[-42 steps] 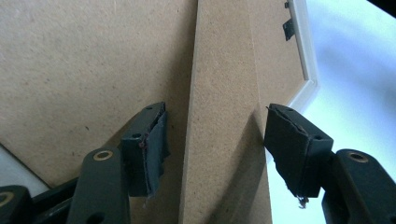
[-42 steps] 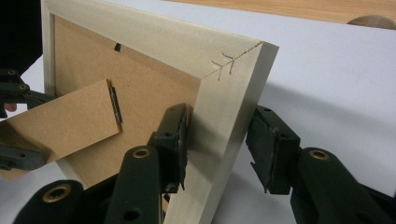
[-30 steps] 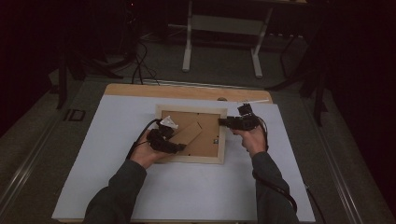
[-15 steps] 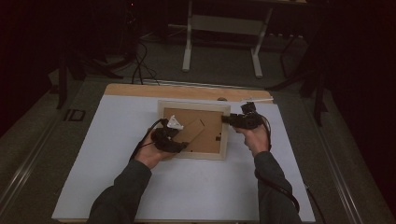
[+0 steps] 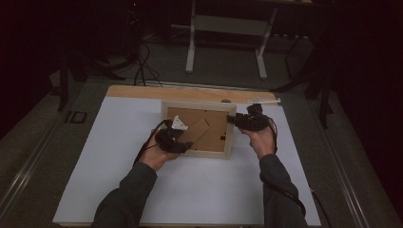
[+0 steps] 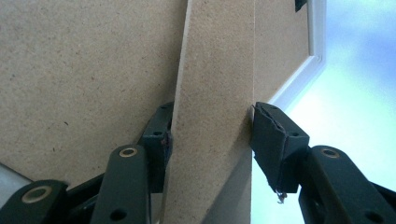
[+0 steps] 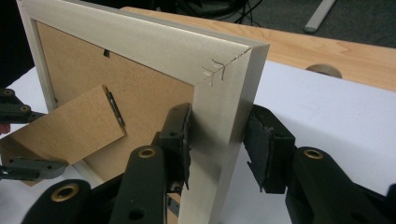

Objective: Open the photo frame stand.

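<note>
On the white table cover, at the middle of the high view, a picture frame is seen back side up, with its brown backing board exposed. At its left, the left gripper is brought in over the frame's near left part, but there the jaws are too dark and small to be read. In the left gripper view they are seen on either side of the hardboard stand flap: the right pad touches the flap's edge, while the left pad is partly hidden behind the flap, so a firm pinch cannot be confirmed (the jaws have just been closing a little). Further right, the right gripper is set at the frame's right rail near its far corner. In the right gripper view the pale rail is seen between the two pads, the left one against its inner face, the right one just beside its outer face; whether it presses cannot be told. The far wooden table edge is left uncovered
</note>
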Available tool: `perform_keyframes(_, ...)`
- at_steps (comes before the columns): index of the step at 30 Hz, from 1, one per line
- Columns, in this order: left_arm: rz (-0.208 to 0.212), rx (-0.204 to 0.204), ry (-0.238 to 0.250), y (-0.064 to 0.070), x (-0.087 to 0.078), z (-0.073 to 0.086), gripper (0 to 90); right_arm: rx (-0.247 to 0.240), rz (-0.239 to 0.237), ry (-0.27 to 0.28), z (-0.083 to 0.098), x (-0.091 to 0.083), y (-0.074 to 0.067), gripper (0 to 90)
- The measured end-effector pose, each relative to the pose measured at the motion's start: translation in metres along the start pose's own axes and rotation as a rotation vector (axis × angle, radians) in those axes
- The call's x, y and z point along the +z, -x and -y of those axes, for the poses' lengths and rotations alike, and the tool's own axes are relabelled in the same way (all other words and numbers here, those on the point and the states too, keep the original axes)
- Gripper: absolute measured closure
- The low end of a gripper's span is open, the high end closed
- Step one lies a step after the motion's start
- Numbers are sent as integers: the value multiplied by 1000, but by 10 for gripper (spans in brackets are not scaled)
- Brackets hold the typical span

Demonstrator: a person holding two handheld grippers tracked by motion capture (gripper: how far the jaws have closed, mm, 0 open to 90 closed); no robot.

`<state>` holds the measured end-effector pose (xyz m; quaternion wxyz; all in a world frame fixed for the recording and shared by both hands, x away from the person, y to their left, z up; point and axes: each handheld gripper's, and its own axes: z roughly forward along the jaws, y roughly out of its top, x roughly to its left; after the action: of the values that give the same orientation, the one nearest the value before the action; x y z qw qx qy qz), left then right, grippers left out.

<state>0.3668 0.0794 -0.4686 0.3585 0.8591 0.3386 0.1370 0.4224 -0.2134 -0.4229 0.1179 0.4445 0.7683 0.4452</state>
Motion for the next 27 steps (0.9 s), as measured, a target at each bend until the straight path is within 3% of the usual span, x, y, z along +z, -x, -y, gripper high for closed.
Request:
perform_keyframes(4, -5, -23, 14, -2, 1, -1, 558, -9, -3, 21, -2, -4, -1, 620)
perform_keyframes(7, 5, -64, 33, -6, 0, -1, 601, -43, 8, 29, -4, -8, -4, 621)
perform_keyframes(27, -92, -63, 46, -4, 8, -9, 604, -125, 91, 62, -4, -15, -15, 623)
